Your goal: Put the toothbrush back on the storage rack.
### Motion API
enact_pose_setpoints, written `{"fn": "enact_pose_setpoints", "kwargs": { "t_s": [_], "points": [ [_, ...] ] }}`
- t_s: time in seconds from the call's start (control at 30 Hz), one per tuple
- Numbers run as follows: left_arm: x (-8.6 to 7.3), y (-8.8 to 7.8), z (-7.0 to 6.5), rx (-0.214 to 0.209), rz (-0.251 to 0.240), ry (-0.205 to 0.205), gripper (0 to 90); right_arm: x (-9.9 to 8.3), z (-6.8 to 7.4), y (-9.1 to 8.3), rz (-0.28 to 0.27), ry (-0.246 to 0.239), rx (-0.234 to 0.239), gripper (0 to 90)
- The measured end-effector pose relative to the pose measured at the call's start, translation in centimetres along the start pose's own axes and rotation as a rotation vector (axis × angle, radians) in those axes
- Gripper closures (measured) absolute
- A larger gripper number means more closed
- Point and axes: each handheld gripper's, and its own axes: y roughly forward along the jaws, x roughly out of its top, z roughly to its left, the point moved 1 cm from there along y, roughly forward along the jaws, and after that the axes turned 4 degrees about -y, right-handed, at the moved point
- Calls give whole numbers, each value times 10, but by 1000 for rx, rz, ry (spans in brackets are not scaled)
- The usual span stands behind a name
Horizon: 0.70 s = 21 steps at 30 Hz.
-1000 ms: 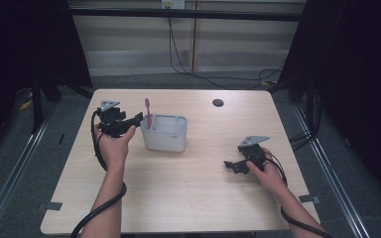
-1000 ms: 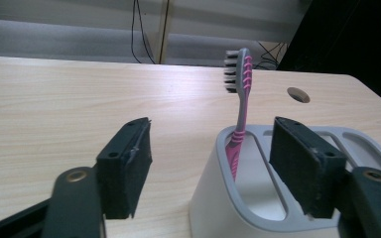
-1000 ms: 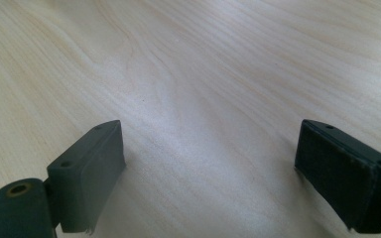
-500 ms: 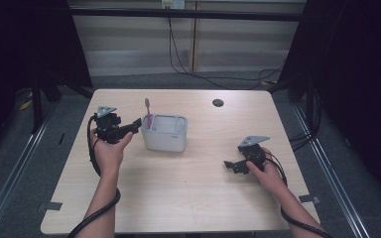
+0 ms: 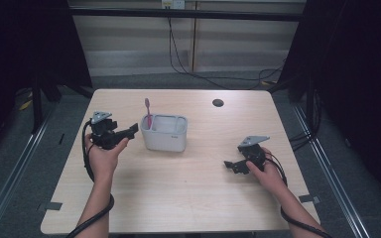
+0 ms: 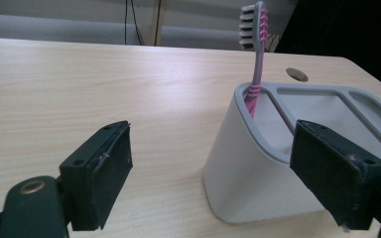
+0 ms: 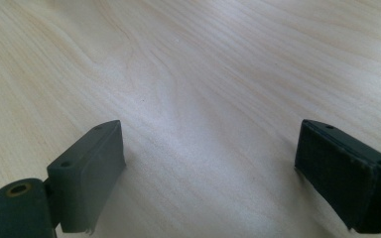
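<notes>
The left tongs (image 5: 131,131) stood wide apart, their jaws having just been opening, with nothing pressed between the pads. In the left gripper view the two black jaws framed the near corner of a white holder (image 6: 258,168): one jaw hung over bare wood, the other in front of the holder's rim, neither touching it. A pink and grey toothbrush (image 6: 255,54) stood nearly upright in the holder's end compartment, bristle head at the top, its handle leaning against the compartment's edge. The holder's other compartments, as far as they could be seen, held nothing.

From the high view the holder (image 5: 164,133) sat on the pale wooden bench (image 5: 188,193), towards its left half and back from the near edge, with the toothbrush (image 5: 148,111) rising from its left end. The left tongs pointed at it from the left, just beside the holder, held in the person's left hand (image 5: 101,156).

The right tongs (image 5: 230,165) lay well apart from the holder, low over the right part of the bench in the person's right hand (image 5: 263,168). In the right gripper view their jaws were also wide, with just bare wood grain (image 7: 188,99) between them. A small dark round hole (image 5: 218,102) marked the bench near its far edge.
</notes>
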Motion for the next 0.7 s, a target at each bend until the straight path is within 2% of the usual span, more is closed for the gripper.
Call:
{"fn": "enact_pose_setpoints", "kwargs": {
  "t_s": [0.7],
  "points": [
    [-24, -3, 11, -18, 42, 31, 163, 0, 0, 0, 0, 0, -1, 112]
  ]
}}
